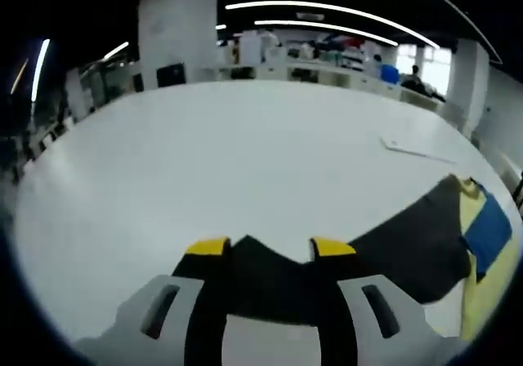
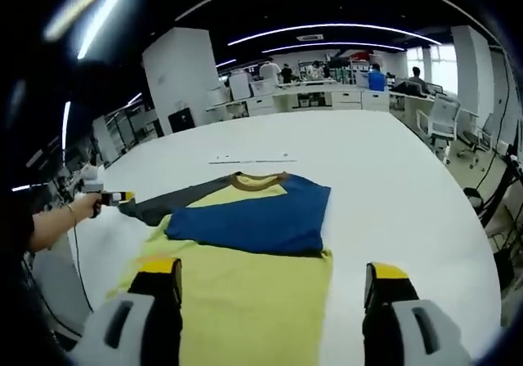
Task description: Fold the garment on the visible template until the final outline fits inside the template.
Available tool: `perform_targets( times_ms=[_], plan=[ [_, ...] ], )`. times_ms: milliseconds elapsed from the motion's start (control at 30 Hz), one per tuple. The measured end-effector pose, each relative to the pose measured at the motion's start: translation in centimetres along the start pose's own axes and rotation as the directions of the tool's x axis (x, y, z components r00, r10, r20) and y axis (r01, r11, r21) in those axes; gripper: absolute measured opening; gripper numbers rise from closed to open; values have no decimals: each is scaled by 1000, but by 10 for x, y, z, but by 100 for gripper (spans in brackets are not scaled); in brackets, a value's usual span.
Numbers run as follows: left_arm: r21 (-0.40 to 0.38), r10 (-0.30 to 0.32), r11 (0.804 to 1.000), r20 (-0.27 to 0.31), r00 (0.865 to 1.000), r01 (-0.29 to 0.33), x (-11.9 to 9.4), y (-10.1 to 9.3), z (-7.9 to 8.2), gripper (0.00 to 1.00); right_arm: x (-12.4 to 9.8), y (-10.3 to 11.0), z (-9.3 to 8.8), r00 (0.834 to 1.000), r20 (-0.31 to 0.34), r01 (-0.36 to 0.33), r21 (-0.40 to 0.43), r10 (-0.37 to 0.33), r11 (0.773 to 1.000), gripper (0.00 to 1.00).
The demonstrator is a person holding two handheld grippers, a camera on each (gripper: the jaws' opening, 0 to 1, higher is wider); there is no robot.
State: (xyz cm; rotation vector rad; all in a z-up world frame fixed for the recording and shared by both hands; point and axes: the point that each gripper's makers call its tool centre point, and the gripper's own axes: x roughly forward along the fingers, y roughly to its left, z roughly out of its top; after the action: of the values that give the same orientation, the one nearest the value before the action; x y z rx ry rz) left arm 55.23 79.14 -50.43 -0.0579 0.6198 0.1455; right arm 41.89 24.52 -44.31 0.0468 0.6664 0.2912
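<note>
A yellow, blue and dark grey fabric garment (image 2: 245, 243) with a brown collar is seen spread on a large white table (image 2: 392, 178), its blue part folded over the yellow body and its dark grey sleeve (image 2: 167, 203) stretched out towards the left. The right gripper (image 2: 274, 280) is held above the yellow hem with its yellow-tipped black jaws set wide apart and nothing between them. At the left edge, the sleeve's end is pinched by the left gripper (image 2: 114, 197), which is held in a person's hand (image 2: 86, 205).

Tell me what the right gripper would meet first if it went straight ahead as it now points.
Probably the garment: its yellow part lies directly ahead of the open right gripper, with the blue part folded over just beyond. Depth is unclear, so it may pass above the cloth.
</note>
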Motion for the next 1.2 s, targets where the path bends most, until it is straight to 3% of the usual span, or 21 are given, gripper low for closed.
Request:
perform_targets(
  times_ms=[233, 367, 733, 833, 967, 1100, 1200],
  plan=[
    [-38, 51, 998, -63, 997, -54, 9, 7, -10, 23, -7, -3, 1, 1000, 17, 22, 32, -23, 999, 91],
    [-59, 69, 995, -104, 992, -75, 12, 9, -17, 22, -10, -6, 0, 999, 16, 41, 41, -42, 998, 90],
    [-45, 108, 993, -104, 989, -113, 14, 21, -15, 5, -16, -5, -3, 997, 12, 71, 55, -71, 996, 88],
    [-51, 100, 993, -99, 990, -105, 13, 23, -15, 2, -17, -4, -4, 997, 12, 70, 60, -71, 996, 88],
    [-110, 35, 993, -73, 997, -43, 10, 18, -13, 2, -20, -5, -1, 997, 20, 75, 64, -76, 995, 87],
    [-79, -54, 995, 54, 997, 58, -8, 6, 11, 2, -23, -6, 6, 996, 39, 78, 61, -81, 995, 86],
    [-113, -79, 990, 75, 994, 87, -25, 5, 15, 2, -23, -3, 11, 996, 51, 70, 56, -72, 996, 86]
  ],
)
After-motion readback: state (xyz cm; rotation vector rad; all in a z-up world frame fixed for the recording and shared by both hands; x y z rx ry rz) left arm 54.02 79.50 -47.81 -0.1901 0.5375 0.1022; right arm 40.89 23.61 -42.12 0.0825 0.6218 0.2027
